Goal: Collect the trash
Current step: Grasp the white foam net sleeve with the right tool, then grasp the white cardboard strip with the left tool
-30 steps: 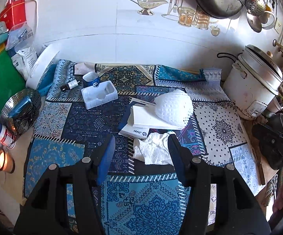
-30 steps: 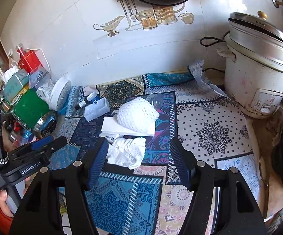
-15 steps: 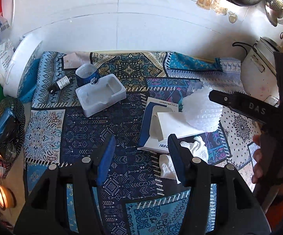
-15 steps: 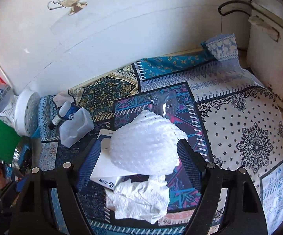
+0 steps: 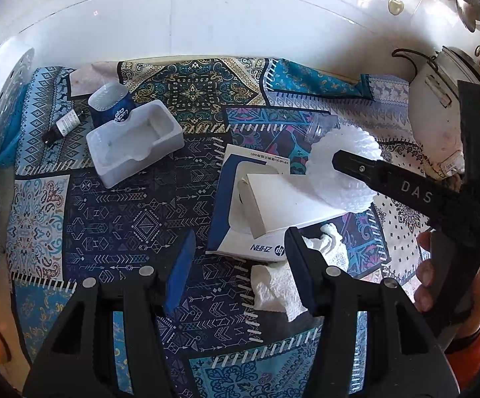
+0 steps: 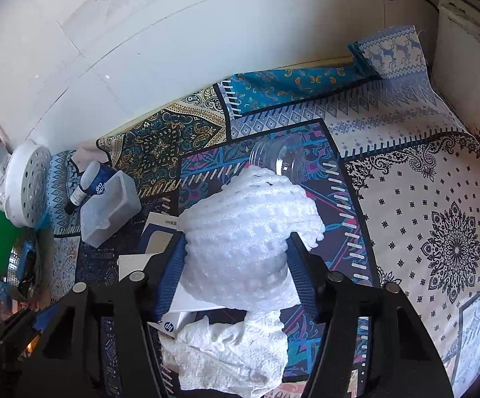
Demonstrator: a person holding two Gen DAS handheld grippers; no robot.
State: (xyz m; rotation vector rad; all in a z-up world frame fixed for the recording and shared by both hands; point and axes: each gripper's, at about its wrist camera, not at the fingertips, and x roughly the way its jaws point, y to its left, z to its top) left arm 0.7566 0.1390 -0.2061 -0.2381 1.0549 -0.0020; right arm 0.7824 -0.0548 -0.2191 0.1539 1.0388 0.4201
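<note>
A white foam net sleeve [image 6: 249, 232] lies on an open white and blue HP box [image 5: 256, 212]. My right gripper [image 6: 236, 258] has its jaws on both sides of the foam, touching it. The foam also shows in the left wrist view [image 5: 342, 169], with the right gripper over it. A crumpled white paper towel [image 6: 233, 355] lies just in front of the box; it also shows in the left wrist view [image 5: 279, 285]. My left gripper [image 5: 240, 258] is open and empty above the cloth, before the box. A clear plastic cup [image 6: 279, 159] lies behind the foam.
A white plastic tray [image 5: 133, 142], a blue cup [image 5: 110, 106] and a small dark bottle [image 5: 64, 126] lie at the back left on the patterned cloth [image 5: 120, 219]. A white rice cooker [image 5: 439, 112] stands at the right. A white perforated lid [image 6: 27, 185] leans at the left.
Both grippers moved forward and lower. The right gripper came down around the foam net and its jaws have narrowed onto it. The left gripper stayed open.
</note>
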